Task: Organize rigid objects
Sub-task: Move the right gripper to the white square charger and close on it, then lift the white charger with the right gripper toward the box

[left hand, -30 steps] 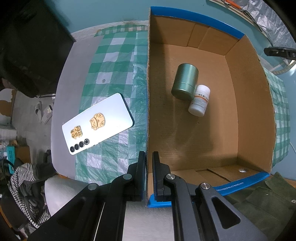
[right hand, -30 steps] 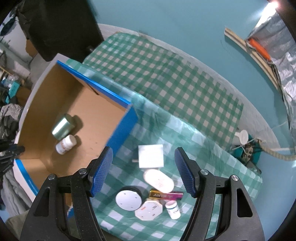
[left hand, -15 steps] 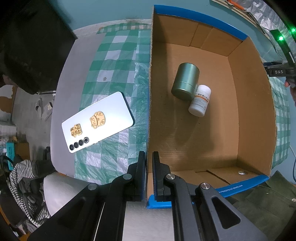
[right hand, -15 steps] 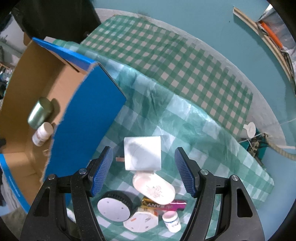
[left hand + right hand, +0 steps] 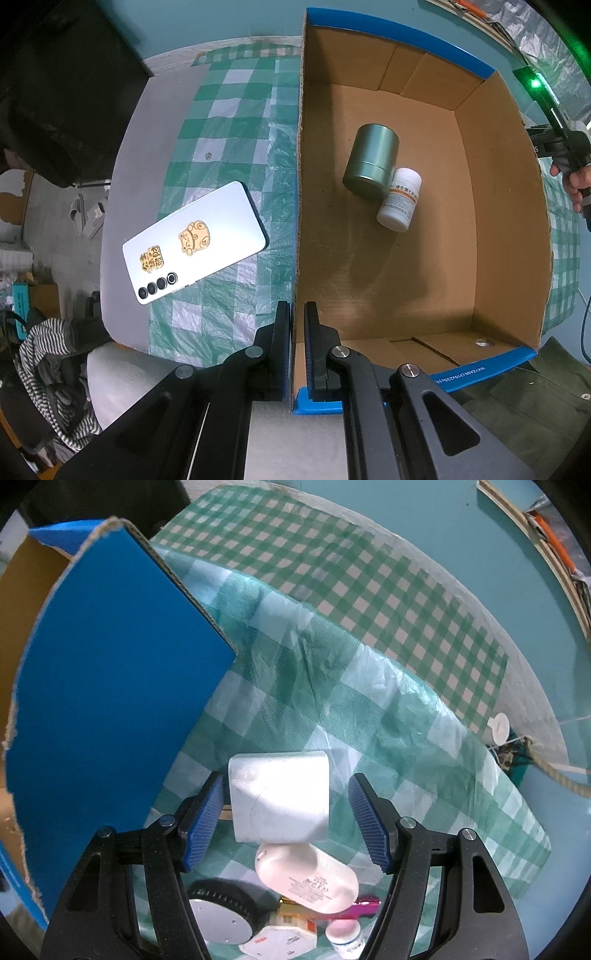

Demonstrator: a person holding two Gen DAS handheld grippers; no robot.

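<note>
A: The box?
B: Raw matt cardboard inside, smooth blue outside; within it, a brushed metal tin beside a white plastic bottle.
A: The cloth?
B: Glossy, crinkled plastic weave.

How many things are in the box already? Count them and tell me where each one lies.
2. A green tin lies on its side mid-floor of the box, and a white pill bottle lies touching it. Nothing else shows inside.
</note>
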